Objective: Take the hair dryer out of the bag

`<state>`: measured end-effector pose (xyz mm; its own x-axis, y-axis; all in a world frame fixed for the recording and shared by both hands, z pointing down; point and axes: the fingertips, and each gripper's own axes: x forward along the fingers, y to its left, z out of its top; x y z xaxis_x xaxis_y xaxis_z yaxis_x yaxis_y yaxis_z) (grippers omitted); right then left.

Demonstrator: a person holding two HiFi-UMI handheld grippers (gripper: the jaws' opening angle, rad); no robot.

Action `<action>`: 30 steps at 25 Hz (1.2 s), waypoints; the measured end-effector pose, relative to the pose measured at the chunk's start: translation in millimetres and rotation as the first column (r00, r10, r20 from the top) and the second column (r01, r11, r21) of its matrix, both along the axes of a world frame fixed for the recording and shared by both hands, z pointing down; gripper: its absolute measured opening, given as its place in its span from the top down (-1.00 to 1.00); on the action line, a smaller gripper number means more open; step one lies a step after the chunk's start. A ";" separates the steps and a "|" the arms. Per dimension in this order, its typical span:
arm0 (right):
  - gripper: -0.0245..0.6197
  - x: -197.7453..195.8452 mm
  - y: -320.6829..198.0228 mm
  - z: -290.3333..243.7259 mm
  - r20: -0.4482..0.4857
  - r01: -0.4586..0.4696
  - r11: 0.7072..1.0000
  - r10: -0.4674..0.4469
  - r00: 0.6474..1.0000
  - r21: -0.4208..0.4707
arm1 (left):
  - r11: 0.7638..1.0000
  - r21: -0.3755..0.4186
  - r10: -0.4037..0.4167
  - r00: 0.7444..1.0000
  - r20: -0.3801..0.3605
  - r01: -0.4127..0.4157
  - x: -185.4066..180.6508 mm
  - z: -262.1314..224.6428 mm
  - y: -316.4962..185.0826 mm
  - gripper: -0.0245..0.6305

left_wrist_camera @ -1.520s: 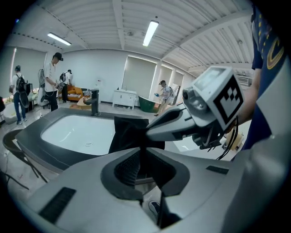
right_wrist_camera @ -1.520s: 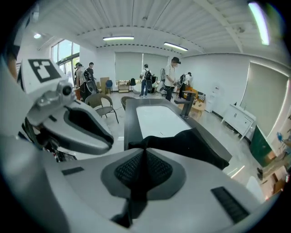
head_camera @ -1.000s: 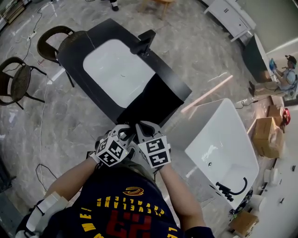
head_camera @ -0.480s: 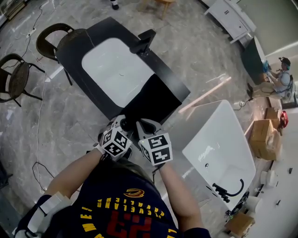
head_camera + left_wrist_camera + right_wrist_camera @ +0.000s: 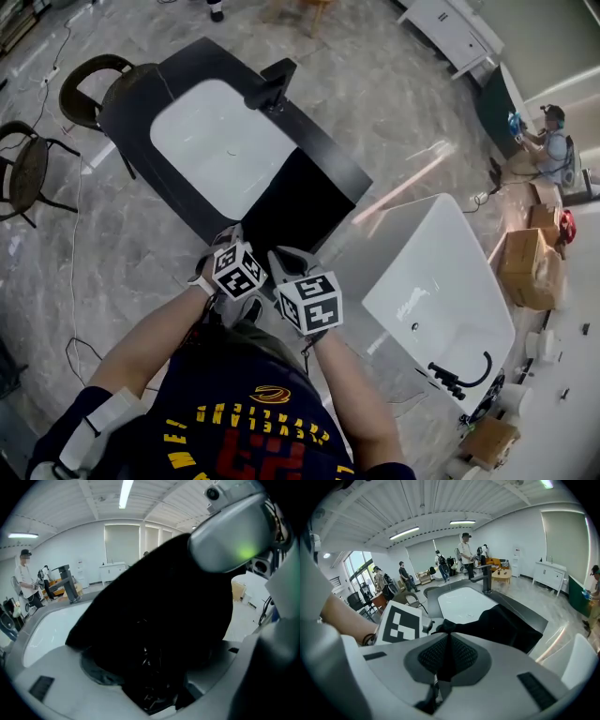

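The right gripper (image 5: 448, 641) is clamped together on a fold of the black bag (image 5: 506, 626), which stretches away in front of it. Just to its left, the left gripper (image 5: 154, 677) has just been opening its jaws. They stand wide apart with the bag's dark mouth between them, the pads not pressing. The hair dryer cannot be made out in that darkness. Beyond both grippers the bag lies over the rim of the black bathtub (image 5: 323, 153).
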<state>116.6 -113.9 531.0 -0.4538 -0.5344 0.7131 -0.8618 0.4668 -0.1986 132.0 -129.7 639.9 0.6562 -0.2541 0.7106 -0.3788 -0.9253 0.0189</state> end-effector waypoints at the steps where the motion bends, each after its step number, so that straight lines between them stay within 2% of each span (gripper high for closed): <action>1: 0.86 1.7 -1.0 0.8 0.004 -0.012 1.000 0.012 1.000 -0.002 | 1.000 -0.001 0.010 1.000 0.018 -0.010 2.9 3.2 -2.1 -0.02; 4: 0.86 7.4 -2.7 3.4 0.004 -0.039 0.999 0.039 0.999 -0.006 | 1.000 0.009 0.013 0.998 0.069 -0.014 10.6 10.9 -9.4 -0.02; 8: 0.86 14.9 -6.3 7.4 0.003 -0.068 0.998 0.068 0.998 -0.010 | 0.999 0.029 0.011 0.985 0.173 -0.016 9.9 26.6 -15.5 -0.01; 10: 0.86 17.9 -7.8 8.6 0.009 -0.084 0.996 0.084 0.996 -0.014 | 1.000 0.023 0.003 0.982 0.190 -0.007 9.3 32.0 -16.1 -0.01; 13: 0.86 22.2 -8.8 8.9 0.019 -0.102 0.995 0.102 0.995 -0.018 | 1.000 0.004 -0.019 0.985 0.173 0.018 12.1 33.6 -18.0 -0.01; 16: 0.86 24.3 -9.0 9.9 0.026 -0.113 0.993 0.113 0.993 -0.020 | 0.999 -0.026 -0.037 0.989 0.144 0.042 10.9 35.3 -18.7 0.09; 24: 0.86 26.2 -10.8 11.8 0.006 -0.125 0.992 0.125 0.992 -0.007 | 0.997 -0.028 -0.063 0.996 0.062 0.065 0.9 18.6 -11.8 0.19; 30: 0.86 22.9 -6.6 14.0 -0.011 -0.127 0.992 0.126 0.992 -0.008 | 0.998 -0.024 -0.058 0.994 0.095 0.060 -13.8 21.1 -0.8 0.19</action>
<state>139.5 -120.5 545.0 -0.3756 -0.5807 0.7223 -0.9158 0.3522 -0.1930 118.2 -130.6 660.9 0.5707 -0.2704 0.7754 -0.4340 -0.9009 0.0053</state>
